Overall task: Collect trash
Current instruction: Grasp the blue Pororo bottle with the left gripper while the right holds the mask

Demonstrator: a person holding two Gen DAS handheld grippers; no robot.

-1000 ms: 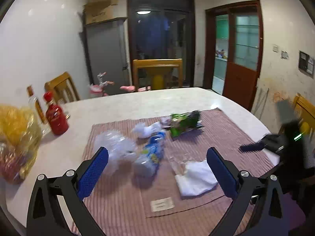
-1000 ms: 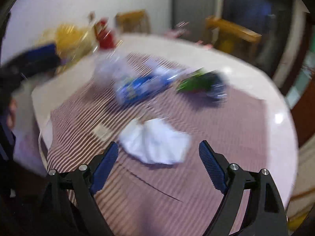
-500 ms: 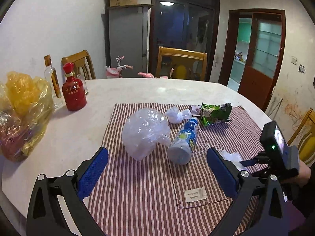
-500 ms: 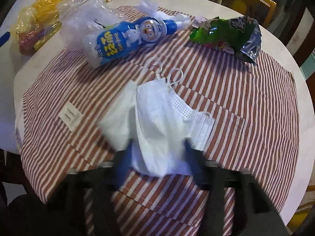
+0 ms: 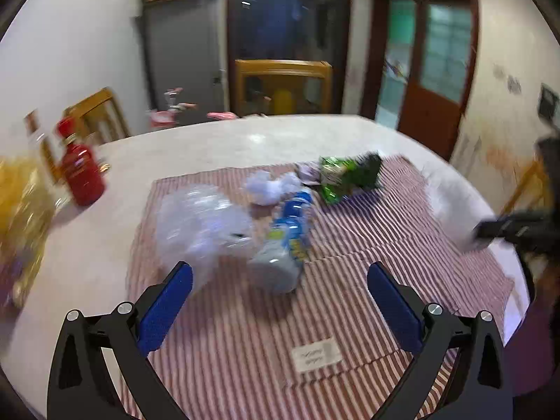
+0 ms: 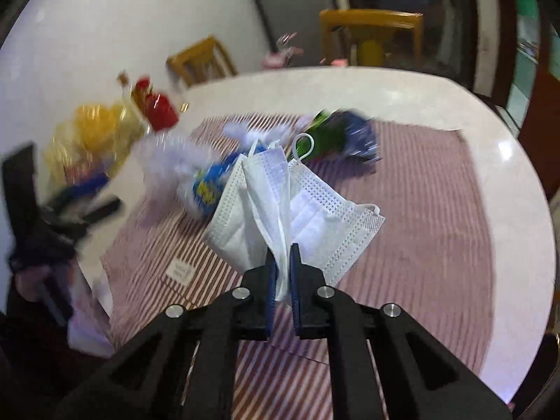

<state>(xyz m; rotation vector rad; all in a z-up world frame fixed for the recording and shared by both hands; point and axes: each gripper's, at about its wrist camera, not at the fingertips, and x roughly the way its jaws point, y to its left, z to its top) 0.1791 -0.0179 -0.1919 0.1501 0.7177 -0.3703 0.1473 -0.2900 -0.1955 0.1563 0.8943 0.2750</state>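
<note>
**Right gripper clamped on face mask, lifted off striped cloth; left gripper spread wide above the trash**

The right gripper was clenched on a white face mask; its blue pads had closed fully on the bunched lower edge of the mask. The mask hung clear above the striped cloth, fanned out ahead of the jaws, one ear loop standing up at its far end.

The left gripper was released, jaws spread wide with nothing between them, poised over the near half of the striped cloth.

Remaining trash, all placed relative to the striped cloth as seen from the left wrist view:
- blue-labelled plastic bottle lay on its side near the cloth's middle
- crumpled clear plastic bag touched the bottle, on the cloth's left part
- white crumpled tissue sat toward the cloth's far edge
- green snack wrapper lay at the far edge, right of the tissue

Off the cloth to its left, on the white table, stood a red bottle and a yellow bag. Motion blur was heavy in both views, so label text was unreadable.
</note>
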